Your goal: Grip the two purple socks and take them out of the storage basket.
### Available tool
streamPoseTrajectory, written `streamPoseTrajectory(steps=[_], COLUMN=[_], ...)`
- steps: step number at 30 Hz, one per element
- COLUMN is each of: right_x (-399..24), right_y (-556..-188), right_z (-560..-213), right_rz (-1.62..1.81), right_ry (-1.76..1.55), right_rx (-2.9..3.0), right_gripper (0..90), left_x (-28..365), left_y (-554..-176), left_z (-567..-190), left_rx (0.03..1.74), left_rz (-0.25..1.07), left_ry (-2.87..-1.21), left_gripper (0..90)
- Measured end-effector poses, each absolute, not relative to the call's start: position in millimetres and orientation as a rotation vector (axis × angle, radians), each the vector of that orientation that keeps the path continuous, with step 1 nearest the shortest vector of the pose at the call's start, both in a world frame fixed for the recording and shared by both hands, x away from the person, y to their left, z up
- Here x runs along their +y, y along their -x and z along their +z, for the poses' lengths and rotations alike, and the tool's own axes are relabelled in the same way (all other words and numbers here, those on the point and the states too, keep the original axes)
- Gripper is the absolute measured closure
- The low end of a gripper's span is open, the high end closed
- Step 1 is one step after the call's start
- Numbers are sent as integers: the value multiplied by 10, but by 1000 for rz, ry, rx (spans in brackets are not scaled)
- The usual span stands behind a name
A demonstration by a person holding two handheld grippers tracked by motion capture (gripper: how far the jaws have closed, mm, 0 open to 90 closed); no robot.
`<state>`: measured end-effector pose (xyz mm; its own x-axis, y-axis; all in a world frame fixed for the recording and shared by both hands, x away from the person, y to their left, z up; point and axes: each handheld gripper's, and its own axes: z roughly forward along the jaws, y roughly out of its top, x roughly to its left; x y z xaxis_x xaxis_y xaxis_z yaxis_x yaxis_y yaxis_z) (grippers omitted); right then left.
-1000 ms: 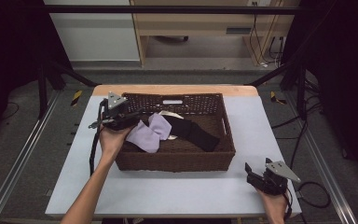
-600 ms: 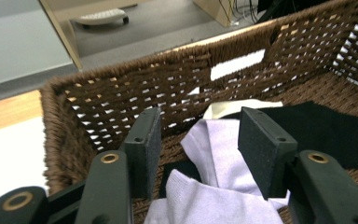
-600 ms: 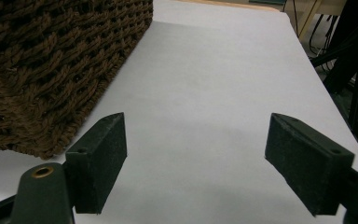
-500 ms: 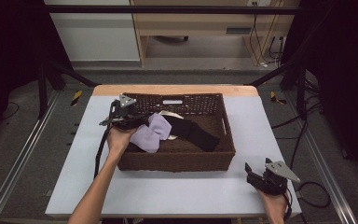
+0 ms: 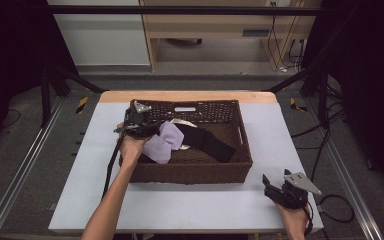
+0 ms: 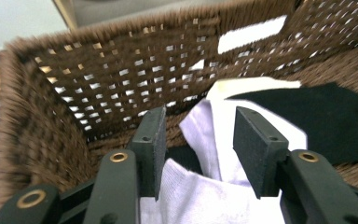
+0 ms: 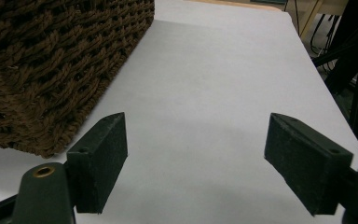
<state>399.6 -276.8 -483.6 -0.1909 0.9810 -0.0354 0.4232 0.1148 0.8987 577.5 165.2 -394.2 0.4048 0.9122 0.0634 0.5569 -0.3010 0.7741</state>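
A brown wicker basket stands on the white table. In it lie a lilac cloth, a black cloth and a cream cloth under them. My left gripper reaches over the basket's left wall onto the lilac cloth. In the left gripper view its jaws have just been closing, and the lilac cloth bulges up between the pads without being pinched. My left gripper points toward the basket wall and the black cloth. My right gripper rests open on the table, front right.
The white tabletop surrounds the basket, with a wooden strip along its far edge. In the right gripper view the basket corner is at upper left and bare table lies ahead of my right gripper. Metal frame rails flank the table.
The left hand has moved right and down into the basket over the lilac cloth, and its jaws have narrowed. The right hand has stayed put.
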Motion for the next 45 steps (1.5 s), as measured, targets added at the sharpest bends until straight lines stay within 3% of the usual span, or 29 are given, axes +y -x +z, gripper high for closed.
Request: streamPoseTrajectory(steps=[7, 15, 20, 25, 28, 37, 45], right_x=[-2764, -2758, -2755, -2757, -2753, -2752, -2753], right_y=[-3996, -3994, -3980, -3985, -3982, -3980, -3982], right_z=[-4837, -4836, -4836, -4836, -4835, -4835, -4835], right_rz=[1034, 1031, 1035, 1034, 1034, 1034, 1033], right_ry=[-1375, -1369, -1358, -1363, -1362, -1361, -1365], right_rx=[1715, 1715, 1711, 1717, 1717, 1717, 1715], right_gripper=[213, 215, 215, 216, 216, 216, 217], left_x=[1579, 1577, 1568, 1581, 1595, 1592, 1601], left_y=[-5776, -5804, -5817, -5839, -5856, -5862, -5774], left_z=[-4008, -4108, -4141, -4164, -4177, -4185, -4071], left_rx=[1256, 1392, 1435, 1466, 1503, 1560, 1447], left_rz=[702, 559, 619, 610, 560, 503, 579], left_ry=[-2063, -2121, -2146, -2145, -2150, -2185, -2106], left_gripper=[546, 582, 463, 430, 483, 817, 836])
